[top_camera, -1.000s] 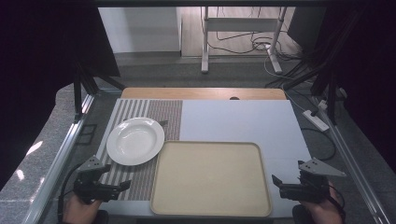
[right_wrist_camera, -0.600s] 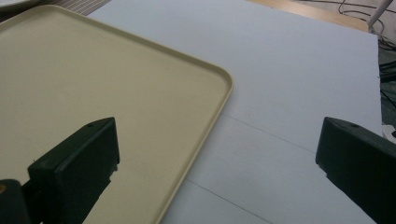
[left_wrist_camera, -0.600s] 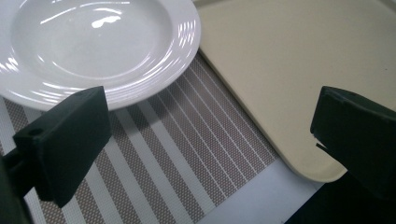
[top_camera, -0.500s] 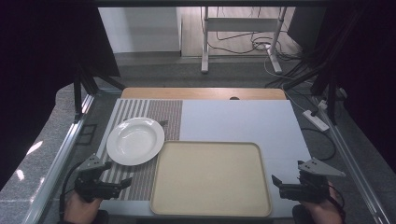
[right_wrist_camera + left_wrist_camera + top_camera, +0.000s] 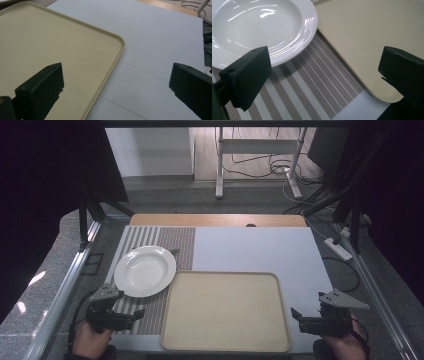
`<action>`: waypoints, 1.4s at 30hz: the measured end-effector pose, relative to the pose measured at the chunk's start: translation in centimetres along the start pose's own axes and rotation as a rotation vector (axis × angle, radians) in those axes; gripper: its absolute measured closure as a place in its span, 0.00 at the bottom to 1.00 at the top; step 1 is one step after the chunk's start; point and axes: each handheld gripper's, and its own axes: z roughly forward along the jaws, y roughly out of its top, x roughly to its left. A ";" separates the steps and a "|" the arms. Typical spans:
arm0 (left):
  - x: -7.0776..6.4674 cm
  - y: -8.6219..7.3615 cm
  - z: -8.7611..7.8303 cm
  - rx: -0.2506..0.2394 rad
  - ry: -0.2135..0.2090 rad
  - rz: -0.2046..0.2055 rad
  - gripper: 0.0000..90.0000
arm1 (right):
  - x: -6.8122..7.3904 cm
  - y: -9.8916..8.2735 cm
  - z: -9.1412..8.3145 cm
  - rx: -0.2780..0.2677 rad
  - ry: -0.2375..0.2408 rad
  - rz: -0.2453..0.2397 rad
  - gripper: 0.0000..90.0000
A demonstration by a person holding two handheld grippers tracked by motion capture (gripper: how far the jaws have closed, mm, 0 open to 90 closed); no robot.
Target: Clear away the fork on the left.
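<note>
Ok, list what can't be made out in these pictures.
1. Small dark item behind the white plate, high view: the plate's rim hides most of it, too small to identify.
2. Beige tray, right gripper view: near and left parts cut off by the frame.
3. Left hand, high view: cut off by the bottom edge.

grey floor (image 5: 165, 195) | white desk legs (image 5: 219, 165) | cables (image 5: 260, 169) | dark sides

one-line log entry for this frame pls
left tool: open, near white plate | right tool: open, by beige tray right edge | tray: empty | plate: on striped placemat
</note>
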 end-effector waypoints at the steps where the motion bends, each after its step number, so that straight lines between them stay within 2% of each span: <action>1: 0.1 0.1 0.1 -0.002 0.000 -0.002 0.00 | 0.0 0.0 0.0 0.000 -0.001 0.000 0.00; 8: 0.6 0.9 1.0 0.000 -0.010 -0.011 0.00 | 0.0 0.0 0.0 0.003 -0.001 -0.001 0.00; 14: 0.9 2.0 2.4 0.027 -0.004 0.008 0.00 | 0.0 0.0 0.1 0.006 -0.001 -0.003 0.00; 22: 1.6 2.6 3.8 0.067 -0.015 0.008 0.00 | 0.0 0.0 0.1 0.009 0.000 -0.003 0.00; 30: 2.8 3.7 5.3 0.090 0.008 0.022 0.00 | 0.1 0.0 0.1 0.012 0.000 -0.003 0.00; 34: 3.7 4.7 6.3 0.087 0.011 0.006 0.00 | 0.1 0.0 0.1 0.015 0.001 -0.005 0.00; 42: 4.6 6.1 7.8 0.110 0.031 0.016 0.00 | 0.0 0.0 0.1 0.016 0.001 -0.004 0.00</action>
